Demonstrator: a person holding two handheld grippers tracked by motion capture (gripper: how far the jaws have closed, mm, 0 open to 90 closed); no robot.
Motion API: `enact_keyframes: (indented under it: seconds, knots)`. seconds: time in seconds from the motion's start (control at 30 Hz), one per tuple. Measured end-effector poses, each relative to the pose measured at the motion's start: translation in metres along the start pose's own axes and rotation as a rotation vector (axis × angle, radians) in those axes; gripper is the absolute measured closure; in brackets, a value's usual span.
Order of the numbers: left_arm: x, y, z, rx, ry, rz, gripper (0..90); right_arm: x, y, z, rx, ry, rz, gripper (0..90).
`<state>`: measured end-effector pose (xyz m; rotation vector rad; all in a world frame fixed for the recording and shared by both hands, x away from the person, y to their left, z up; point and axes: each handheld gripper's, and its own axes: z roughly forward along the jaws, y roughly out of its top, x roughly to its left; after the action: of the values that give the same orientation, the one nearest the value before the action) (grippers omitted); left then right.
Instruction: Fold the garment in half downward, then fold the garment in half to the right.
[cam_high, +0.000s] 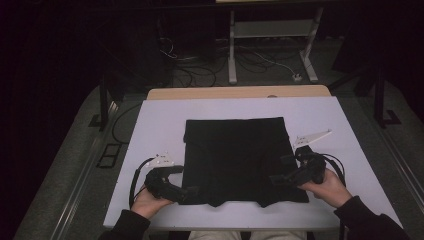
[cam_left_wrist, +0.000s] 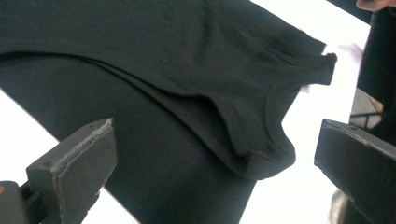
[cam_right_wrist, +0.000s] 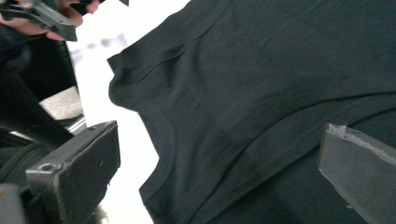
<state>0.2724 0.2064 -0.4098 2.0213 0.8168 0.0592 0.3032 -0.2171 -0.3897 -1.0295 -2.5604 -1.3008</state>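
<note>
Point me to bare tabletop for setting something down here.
Free: the strip between the black shirt and the table's far edge, and the side margins left and right of the shirt, far half. Crowded: near corners, where the left gripper and right gripper sit at the shirt's near edge.

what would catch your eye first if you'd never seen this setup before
The black garment folded into a rough square in the middle of the white table, its curved neckline toward the person. Next, the left gripper and right gripper at its two near corners, each in a hand, fingers spread wide with no cloth pinched between them.
</note>
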Motion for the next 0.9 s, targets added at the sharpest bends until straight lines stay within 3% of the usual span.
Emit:
enact_keyframes:
  seconds: [0.3, 0.67, 0.9]
  knots:
    - [0.003, -0.004, -0.007, -0.005, 0.08, 0.032, 0.0, 0.003, 0.037, 0.008, -0.024, -0.029, -0.059, 0.0]
    - [0.009, -0.007, -0.015, -0.022, 0.105, 0.035, 0.0, 0.001, 0.085, 0.027, -0.068, -0.043, -0.094, 0.0]
    - [0.013, -0.012, -0.022, -0.018, 0.132, 0.033, 0.0, 0.003, 0.106, 0.041, -0.049, -0.049, -0.119, 0.0]
